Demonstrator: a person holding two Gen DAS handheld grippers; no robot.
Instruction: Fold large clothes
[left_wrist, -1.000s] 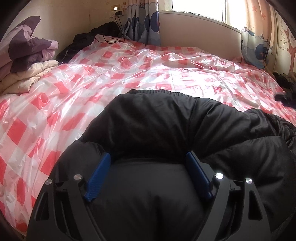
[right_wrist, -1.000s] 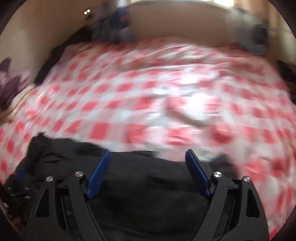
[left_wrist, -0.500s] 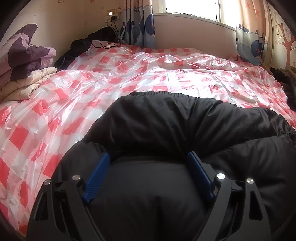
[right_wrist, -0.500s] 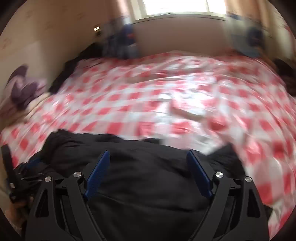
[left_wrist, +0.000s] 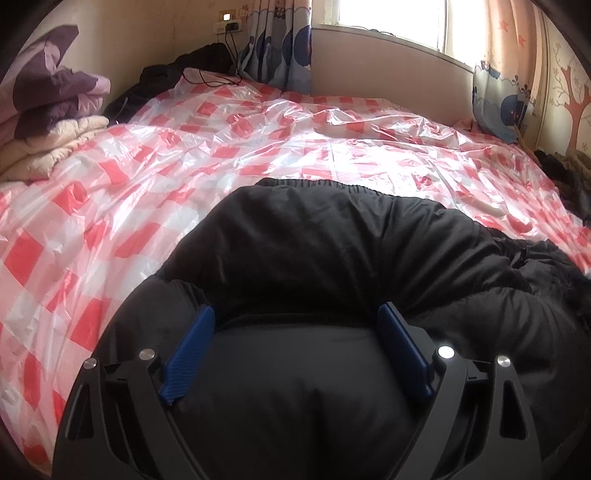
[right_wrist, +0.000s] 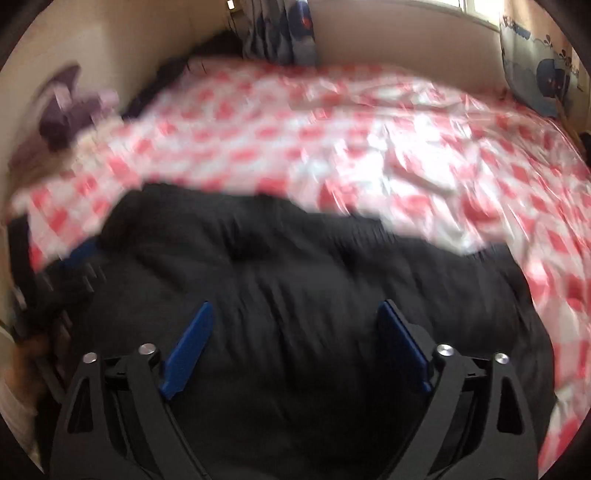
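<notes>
A black padded jacket (left_wrist: 314, 240) lies bunched on a bed under a red-and-white checked plastic sheet (left_wrist: 258, 140). My left gripper (left_wrist: 295, 308) points down at it. Its jaws are opening wide, and a puffy fold of the jacket swells between the blue pads (left_wrist: 192, 343). In the blurred right wrist view the jacket (right_wrist: 295, 251) fills the lower half. My right gripper (right_wrist: 295, 305) hovers just over it, jaws opening and spread wide, with only the jacket's flat surface beneath them. Whether the pads (right_wrist: 402, 343) touch the cloth is hidden by blur.
Folded purple and cream quilts (left_wrist: 48, 122) are stacked at the left edge of the bed. Dark clothes and a cable (left_wrist: 177, 70) lie at the far corner below the curtains (left_wrist: 280, 40). More dark clothing (left_wrist: 565, 177) sits at the right edge.
The right gripper has travelled in over the jacket and rolled, so black cloth now fills more of its view. Both pairs of jaws stand a little wider. The left gripper has hardly moved.
</notes>
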